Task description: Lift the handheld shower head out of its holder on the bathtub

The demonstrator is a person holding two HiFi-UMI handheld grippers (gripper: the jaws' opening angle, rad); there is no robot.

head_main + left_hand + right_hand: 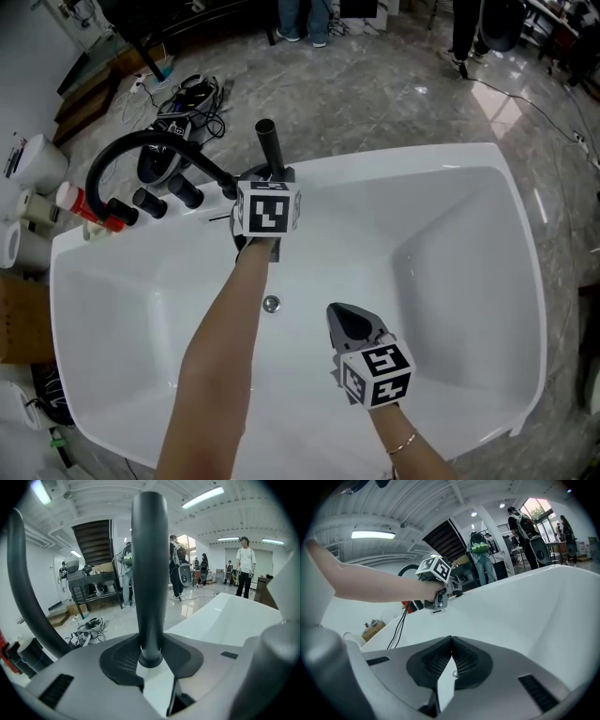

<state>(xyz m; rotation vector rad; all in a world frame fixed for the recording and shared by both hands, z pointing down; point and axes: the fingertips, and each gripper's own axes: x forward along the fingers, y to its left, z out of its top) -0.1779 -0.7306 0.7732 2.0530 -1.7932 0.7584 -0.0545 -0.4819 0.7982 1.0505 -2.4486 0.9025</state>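
Observation:
The handheld shower head is a black stick that stands upright in its holder on the far rim of the white bathtub. My left gripper has reached that rim and is shut on the lower part of the handle. In the left gripper view the black handle rises straight up between the pads, which close round its base. My right gripper hangs over the inside of the tub, shut with nothing in it; its pads meet in the right gripper view.
A black arched faucet and two black knobs stand on the rim left of the shower head. The drain sits in the tub floor. Cables lie on the floor behind, boxes to the left, people stand farther back.

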